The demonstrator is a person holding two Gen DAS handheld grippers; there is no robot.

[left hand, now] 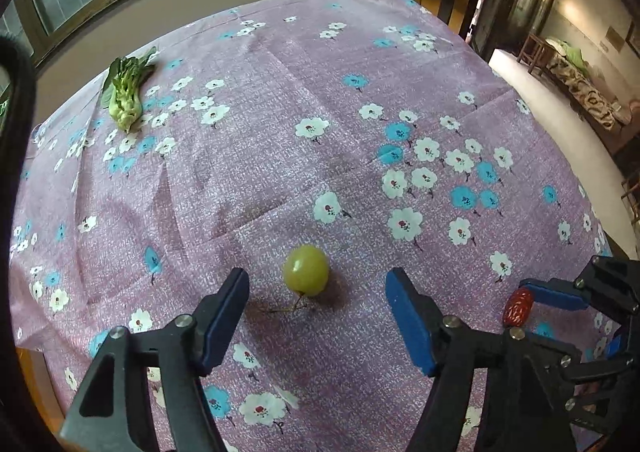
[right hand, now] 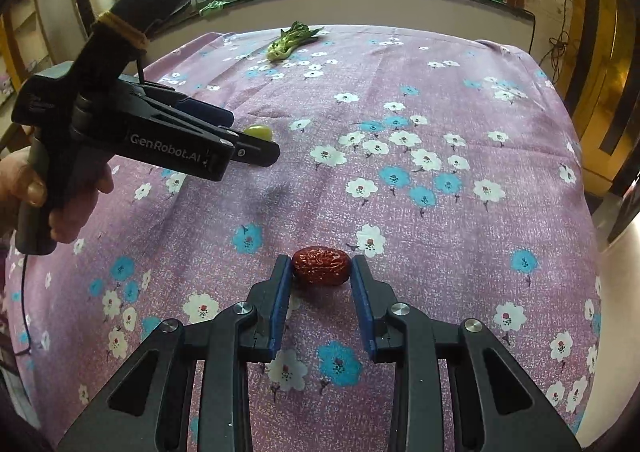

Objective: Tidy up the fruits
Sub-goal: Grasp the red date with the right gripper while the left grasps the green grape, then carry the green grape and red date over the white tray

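Right gripper [right hand: 321, 266] clenching date [right hand: 321, 264] for carrying; left gripper [left hand: 318, 286] straddling grape [left hand: 306, 270], fingers unclosed (pickup pending), mid-surface.

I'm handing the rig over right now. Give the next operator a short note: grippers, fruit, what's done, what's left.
Right gripper: shut on the red date, at the tablecloth.
Left gripper: open, jaws either side of the green grape, pads not touching it; the grape lies on the cloth.
Leafy green: at the far edge, untouched.
Done: date gripped.
Left: close on the grape, then place both fruits. No bowl or tray is in view.
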